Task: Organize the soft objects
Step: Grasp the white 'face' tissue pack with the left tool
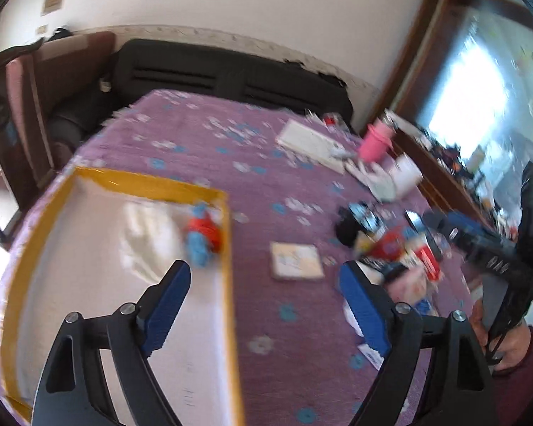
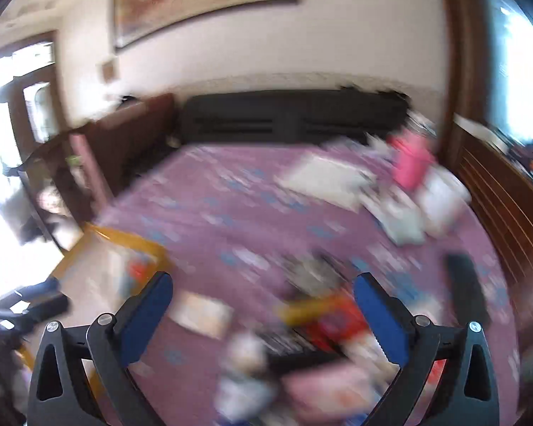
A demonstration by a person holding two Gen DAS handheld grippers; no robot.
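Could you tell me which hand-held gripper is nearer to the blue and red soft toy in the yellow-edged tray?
Left. The left hand-held gripper hangs open just short of the toy; the right hand-held gripper is over the clutter, further off.

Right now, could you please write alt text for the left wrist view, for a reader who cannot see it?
The open left gripper hangs empty over a purple bedspread. Ahead lies a yellow-edged white sheet holding a blue and red soft toy and white cloth; blurred clutter lies to the right.
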